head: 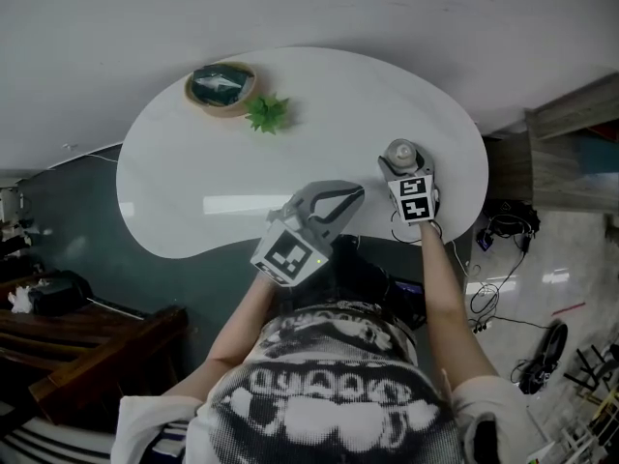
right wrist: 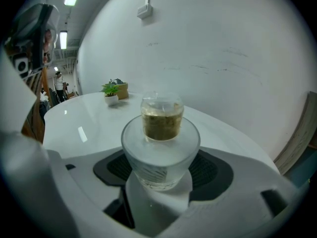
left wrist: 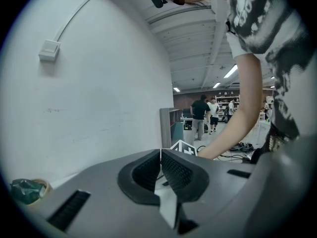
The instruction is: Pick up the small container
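The left gripper sits closest to the person, at the near edge of the white table, aimed toward about 1 o'clock. Its own view shows its jaws pressed together tip to tip with nothing between them, so it is idle and plays no part in the pick.

Just beyond it, at roughly 1 o'clock from the person, the right gripper reaches over the table's right lobe. Its pads sit against both sides of the small container, a frosted glass body with a clear upper part holding something brownish. The grasp looks made, with the glass squarely between the jaws. Whether the base has left the tabletop cannot be told from any view.

So the step in hand is the hold itself, with the lift probably not yet done. The next move calls for a straight, level rise. Smooth frosted glass may slip in the pads, and the taller clear part would tip or spill if the wrist rolls.

Farther off, at about 11 o'clock, a small green plant stands just beside a shallow bowl, both well apart from the container. A plain pale wall lies beyond the table.
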`<state>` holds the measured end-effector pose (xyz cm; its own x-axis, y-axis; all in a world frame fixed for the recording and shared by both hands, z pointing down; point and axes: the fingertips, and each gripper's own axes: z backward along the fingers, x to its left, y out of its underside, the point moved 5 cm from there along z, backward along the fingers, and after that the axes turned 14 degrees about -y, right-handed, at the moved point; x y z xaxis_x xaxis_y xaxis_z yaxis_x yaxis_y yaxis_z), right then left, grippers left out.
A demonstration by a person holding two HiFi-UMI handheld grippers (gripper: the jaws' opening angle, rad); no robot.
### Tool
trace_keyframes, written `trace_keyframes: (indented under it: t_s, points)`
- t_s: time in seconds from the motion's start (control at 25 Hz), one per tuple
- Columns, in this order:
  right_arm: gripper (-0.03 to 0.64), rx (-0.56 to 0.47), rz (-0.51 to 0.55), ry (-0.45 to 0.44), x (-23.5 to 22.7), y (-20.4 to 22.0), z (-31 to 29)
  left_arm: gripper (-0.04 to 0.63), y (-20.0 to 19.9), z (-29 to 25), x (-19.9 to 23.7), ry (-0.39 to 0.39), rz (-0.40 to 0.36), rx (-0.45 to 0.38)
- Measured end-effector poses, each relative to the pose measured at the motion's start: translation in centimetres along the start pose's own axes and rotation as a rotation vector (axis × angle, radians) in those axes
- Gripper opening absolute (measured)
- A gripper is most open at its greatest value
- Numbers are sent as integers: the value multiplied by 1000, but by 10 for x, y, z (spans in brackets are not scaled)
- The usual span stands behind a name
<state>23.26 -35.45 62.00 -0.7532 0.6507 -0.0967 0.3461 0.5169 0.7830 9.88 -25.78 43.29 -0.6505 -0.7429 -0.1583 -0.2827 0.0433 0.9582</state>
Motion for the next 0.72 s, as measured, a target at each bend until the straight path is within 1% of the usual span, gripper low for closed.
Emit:
trace_keyframes:
  t_s: [0.28, 0.44, 0.72]
  points:
    - [325, -15, -26, -7, 7, 1, 4, 6, 5, 3, -2, 3, 9, 14]
    - [325, -31, -5, -8, 11, -1, 10, 6, 5, 7, -2, 5, 7, 25]
    - [325, -59, 37, -33, 32, -28, 32, 6, 13, 16, 2, -7, 21, 21]
